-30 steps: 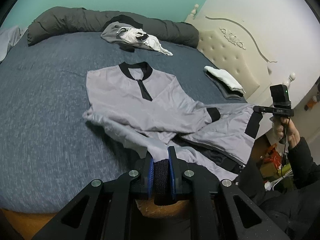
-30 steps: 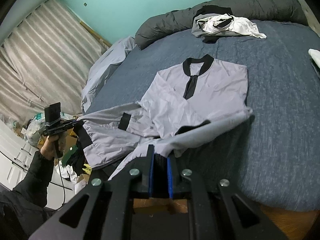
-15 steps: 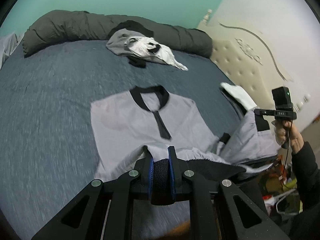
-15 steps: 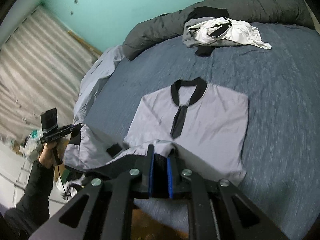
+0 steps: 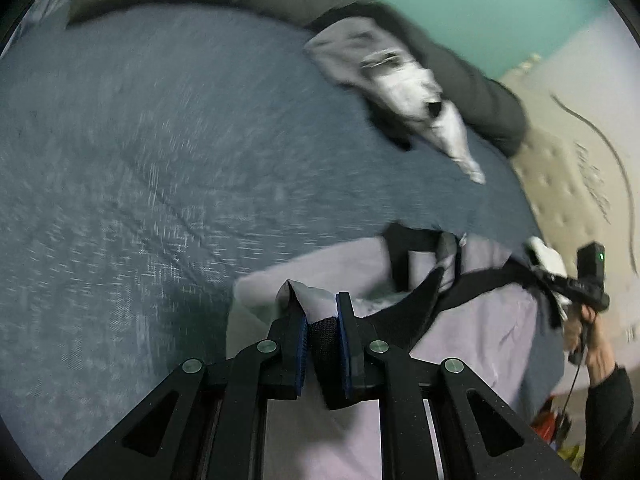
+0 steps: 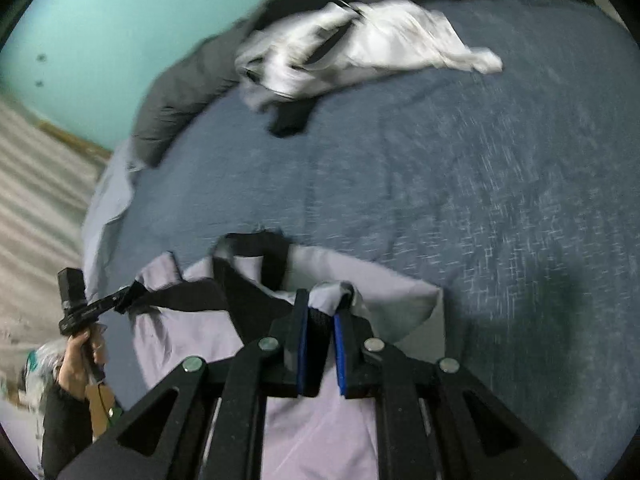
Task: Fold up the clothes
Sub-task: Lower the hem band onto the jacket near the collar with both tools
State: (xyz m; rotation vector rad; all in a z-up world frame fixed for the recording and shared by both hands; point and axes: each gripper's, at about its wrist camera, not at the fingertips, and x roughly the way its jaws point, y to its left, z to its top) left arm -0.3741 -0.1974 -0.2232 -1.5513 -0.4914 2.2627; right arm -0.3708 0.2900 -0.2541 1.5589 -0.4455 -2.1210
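Both grippers, left gripper (image 5: 322, 322) and right gripper (image 6: 319, 320), clamp the grey shirt's (image 5: 480, 340) black hem, just short of its collar (image 6: 256, 248), hem lying crosswise.

Each camera sits just behind its own gripper's fingers and looks forward and steeply down onto the bed (image 5: 140, 168), close over the grey shirt (image 5: 480, 340). The left view faces toward the headboard (image 5: 580, 184) side; the right view faces the curtain (image 6: 32, 208) side. Both share the shirt, the blue cover, the clothes pile (image 6: 360, 48), and each shows the opposite hand (image 6: 80, 356).
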